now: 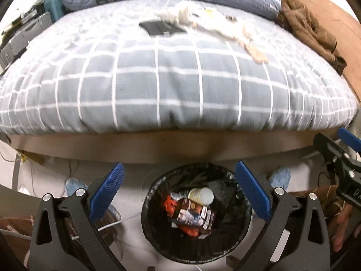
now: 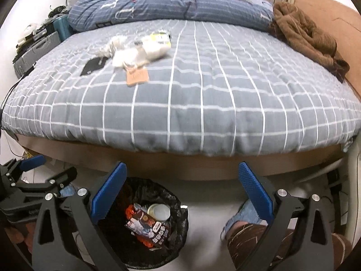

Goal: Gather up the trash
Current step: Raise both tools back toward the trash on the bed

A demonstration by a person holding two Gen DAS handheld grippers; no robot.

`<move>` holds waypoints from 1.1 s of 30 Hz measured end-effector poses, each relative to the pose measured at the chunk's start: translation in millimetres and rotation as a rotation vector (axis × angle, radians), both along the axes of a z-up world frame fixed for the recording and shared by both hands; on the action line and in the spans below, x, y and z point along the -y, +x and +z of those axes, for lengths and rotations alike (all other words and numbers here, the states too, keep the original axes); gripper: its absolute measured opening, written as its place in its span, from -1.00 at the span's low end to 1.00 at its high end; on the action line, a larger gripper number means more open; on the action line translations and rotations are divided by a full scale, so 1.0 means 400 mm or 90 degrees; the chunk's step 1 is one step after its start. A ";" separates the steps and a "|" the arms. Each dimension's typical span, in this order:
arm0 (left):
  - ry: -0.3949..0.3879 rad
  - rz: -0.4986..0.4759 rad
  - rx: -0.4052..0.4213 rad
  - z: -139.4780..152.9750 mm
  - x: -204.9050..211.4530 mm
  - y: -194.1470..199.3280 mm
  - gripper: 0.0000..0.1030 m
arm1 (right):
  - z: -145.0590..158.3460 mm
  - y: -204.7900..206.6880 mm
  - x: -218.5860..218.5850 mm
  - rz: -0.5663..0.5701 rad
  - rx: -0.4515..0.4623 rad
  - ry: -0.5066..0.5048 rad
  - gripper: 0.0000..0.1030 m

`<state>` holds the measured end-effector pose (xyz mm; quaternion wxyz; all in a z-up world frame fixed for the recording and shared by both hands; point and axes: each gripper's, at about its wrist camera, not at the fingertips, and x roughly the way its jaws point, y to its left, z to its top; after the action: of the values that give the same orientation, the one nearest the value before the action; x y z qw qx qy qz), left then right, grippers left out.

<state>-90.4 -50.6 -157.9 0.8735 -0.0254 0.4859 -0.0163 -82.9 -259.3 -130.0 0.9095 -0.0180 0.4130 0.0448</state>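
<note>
Both grippers are spread wide with nothing in them, hanging low at the foot of the bed. Left gripper sits right over the bin, which is black-lined and shows between its blue pads; inside there's a pale cup lying on a dark snack packet with some red wrapper bits just left of it. Off to that gripper's right edge you can see the right gripper's black frame and a hand on it. Right gripper has the same bin down under its left finger, and a slippered foot under its right finger. Ahead of both, up on the grey checked cover, the rest of the trash is still lying there: going left to right from the right wrist cam, a black flat thing, a clump of white crumpled tissues, a tan card-looking scrap just in front of them, and a white packet with yellow on it. Further back is a blue pillow, and far right a brown garment bunched along the bed edge. Left wrist view is motion-blurred so the pile is mushy there.
</note>
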 end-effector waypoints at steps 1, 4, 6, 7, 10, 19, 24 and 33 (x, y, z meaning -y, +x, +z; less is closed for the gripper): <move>-0.001 0.002 0.008 0.011 -0.004 0.004 0.89 | 0.008 0.003 -0.002 0.001 0.006 -0.001 0.85; -0.008 0.001 0.021 0.041 -0.013 0.021 0.89 | 0.036 0.016 -0.006 0.006 0.026 -0.002 0.85; -0.006 0.001 0.034 0.064 -0.016 0.040 0.89 | 0.053 0.030 -0.009 0.009 0.038 -0.003 0.85; -0.004 0.001 0.039 0.074 -0.017 0.047 0.89 | 0.062 0.038 -0.010 0.011 0.043 -0.002 0.85; -0.002 0.012 0.056 0.103 -0.034 0.090 0.89 | 0.085 0.067 -0.018 0.016 0.057 -0.001 0.85; -0.009 0.028 0.089 0.167 -0.076 0.217 0.89 | 0.112 0.177 -0.053 0.030 0.071 -0.002 0.85; -0.007 0.038 0.097 0.178 -0.103 0.294 0.89 | 0.120 0.251 -0.074 0.042 0.077 -0.002 0.85; 0.004 0.038 0.094 0.170 -0.114 0.444 0.89 | 0.121 0.393 -0.128 0.076 0.083 -0.008 0.85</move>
<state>87.3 -5.2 -90.1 0.9071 -0.0361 0.4193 0.0096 74.3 -208.3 -81.5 0.9299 -0.0513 0.3517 0.0947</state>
